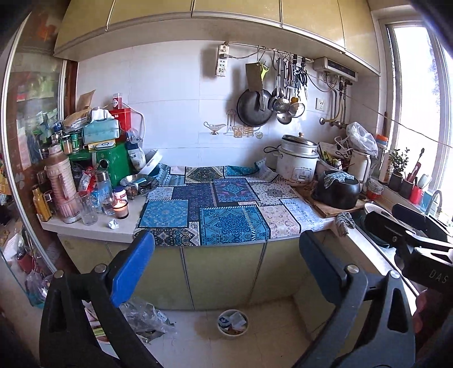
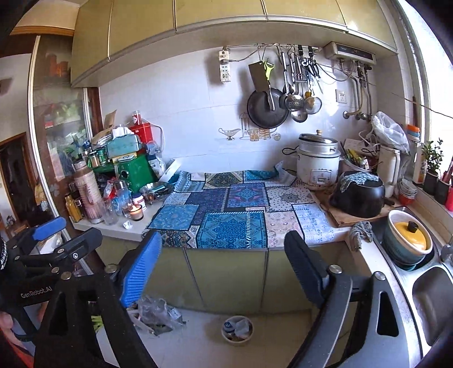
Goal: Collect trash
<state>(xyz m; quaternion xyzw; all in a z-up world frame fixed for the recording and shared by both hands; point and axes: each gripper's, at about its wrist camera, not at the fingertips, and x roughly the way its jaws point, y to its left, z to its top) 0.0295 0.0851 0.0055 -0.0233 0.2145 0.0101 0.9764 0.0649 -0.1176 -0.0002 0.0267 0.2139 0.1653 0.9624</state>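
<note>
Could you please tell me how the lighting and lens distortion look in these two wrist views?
Left wrist view: the bright window at the right edge is blown out, and the yellow-green upper cabinets bow strongly from the fisheye. Right wrist view: the same curving, daylight glare along the right edge, dark corners, while the blue patchwork cloth on the counter is evenly lit and sharp.

"GenRobot.AI": white lettering on black body of left tongs (image 2: 49, 226), seen from right wrist view, left of and beside right tongs (image 2: 223, 271). "DAS": pale letters on black body of right tongs (image 1: 407, 215), seen from left wrist view, right of left tongs (image 1: 226, 269); any further letters cut off. Labels on bottles, tins and rice cooker (image 1: 297, 162) on desk (image 1: 93, 226) beyond tongs: too small to read.
</note>
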